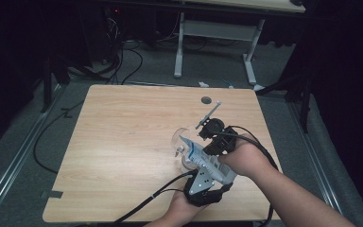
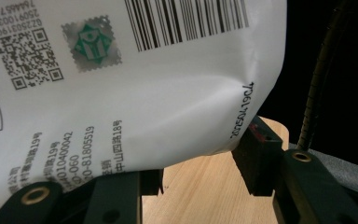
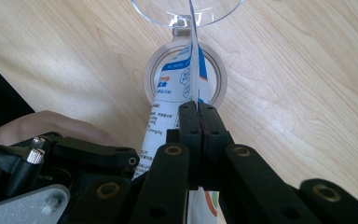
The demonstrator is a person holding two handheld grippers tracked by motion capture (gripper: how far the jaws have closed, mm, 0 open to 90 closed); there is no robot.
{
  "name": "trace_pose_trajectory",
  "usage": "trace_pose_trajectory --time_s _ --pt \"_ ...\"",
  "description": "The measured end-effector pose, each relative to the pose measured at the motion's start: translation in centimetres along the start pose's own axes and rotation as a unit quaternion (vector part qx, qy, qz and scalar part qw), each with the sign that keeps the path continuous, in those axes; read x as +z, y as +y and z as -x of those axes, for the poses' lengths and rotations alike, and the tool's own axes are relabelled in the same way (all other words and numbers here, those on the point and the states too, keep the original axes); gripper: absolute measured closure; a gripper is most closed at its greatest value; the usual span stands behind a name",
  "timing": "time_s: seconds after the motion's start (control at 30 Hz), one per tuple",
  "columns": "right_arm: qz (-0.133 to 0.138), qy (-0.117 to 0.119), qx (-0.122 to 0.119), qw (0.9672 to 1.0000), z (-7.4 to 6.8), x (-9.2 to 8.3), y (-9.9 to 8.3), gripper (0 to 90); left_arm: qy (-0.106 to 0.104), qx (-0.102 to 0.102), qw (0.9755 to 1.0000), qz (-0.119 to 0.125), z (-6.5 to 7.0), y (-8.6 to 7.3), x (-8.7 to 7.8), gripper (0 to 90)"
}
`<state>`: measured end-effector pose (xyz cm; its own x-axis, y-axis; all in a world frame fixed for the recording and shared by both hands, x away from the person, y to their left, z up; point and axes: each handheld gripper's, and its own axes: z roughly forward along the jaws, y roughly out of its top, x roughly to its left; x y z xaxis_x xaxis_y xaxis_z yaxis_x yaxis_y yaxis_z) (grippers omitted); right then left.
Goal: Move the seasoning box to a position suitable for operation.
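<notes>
Fingers of both grippers clamp the white pouch (image 1: pixel 203 161) over a clear jar (image 3: pixel 185 70); left gripper (image 2: pixel 200 182), right gripper (image 3: pixel 199 112).

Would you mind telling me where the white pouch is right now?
In the high view the white pouch is held above the table's near right part, gripped by both tongs, its top tilted over a clear jar.

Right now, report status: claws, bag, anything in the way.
Left claw clamped on the white bag. Right claw shut on the bag's edge. Bag's top tilted over the clear container. Nothing in the way on the table.
</notes>
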<state>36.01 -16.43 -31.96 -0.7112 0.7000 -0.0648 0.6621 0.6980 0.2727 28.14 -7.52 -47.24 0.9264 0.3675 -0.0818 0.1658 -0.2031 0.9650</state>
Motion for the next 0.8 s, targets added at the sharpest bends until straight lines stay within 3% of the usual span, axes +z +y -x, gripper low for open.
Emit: trace_pose_trajectory --time_s 0.8 --pt "0.004 0.002 0.000 1.0000 -0.04 0.08 0.06 90.0 0.001 0.001 1.0000 0.003 0.02 0.16 -0.09 57.1"
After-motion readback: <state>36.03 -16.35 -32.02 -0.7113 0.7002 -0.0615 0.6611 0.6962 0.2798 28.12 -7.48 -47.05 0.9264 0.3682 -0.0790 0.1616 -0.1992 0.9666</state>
